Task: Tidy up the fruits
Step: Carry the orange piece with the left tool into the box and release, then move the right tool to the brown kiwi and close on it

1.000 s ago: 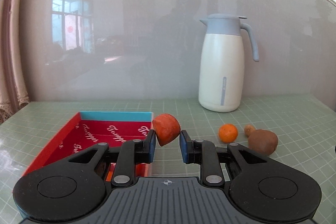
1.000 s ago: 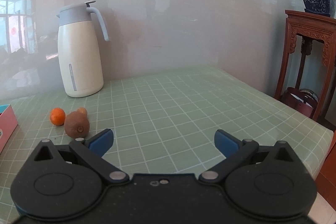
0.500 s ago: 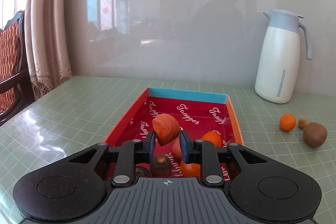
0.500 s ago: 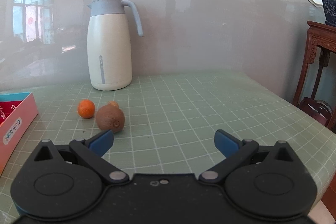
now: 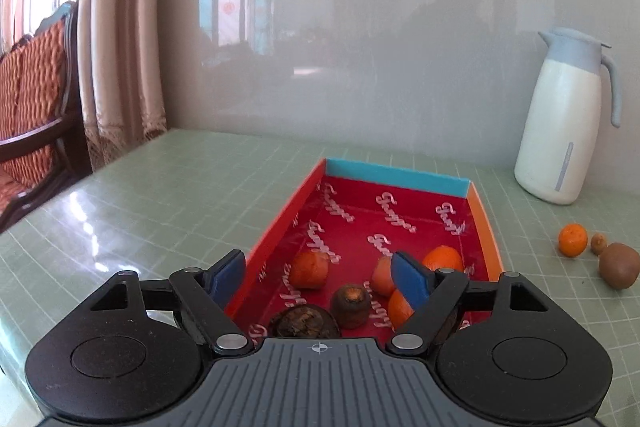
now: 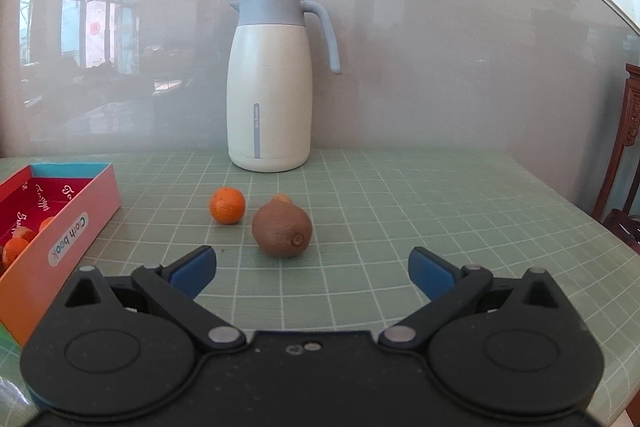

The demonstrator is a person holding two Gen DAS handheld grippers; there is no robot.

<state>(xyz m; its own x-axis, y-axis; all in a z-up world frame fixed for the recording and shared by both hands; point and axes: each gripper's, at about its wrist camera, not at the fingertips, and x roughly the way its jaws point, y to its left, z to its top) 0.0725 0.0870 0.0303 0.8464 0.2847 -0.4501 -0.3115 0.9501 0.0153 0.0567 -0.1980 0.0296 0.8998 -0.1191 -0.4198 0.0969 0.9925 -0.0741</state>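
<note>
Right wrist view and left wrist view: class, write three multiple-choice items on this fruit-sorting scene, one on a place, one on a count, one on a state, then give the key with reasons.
1. Where is the kiwi?
A. on the table by the small orange
B. in the red box
C. on the jug

2. How many fruits lie loose on the table?
A. one
B. three
C. six

3. How is the right gripper?
A. shut on the kiwi
B. open, empty
C. shut on nothing

Key: 1 A, it rests on the green grid; 2 B, orange, kiwi, and a small brown fruit behind; 3 B, fingers spread with only table between.
</note>
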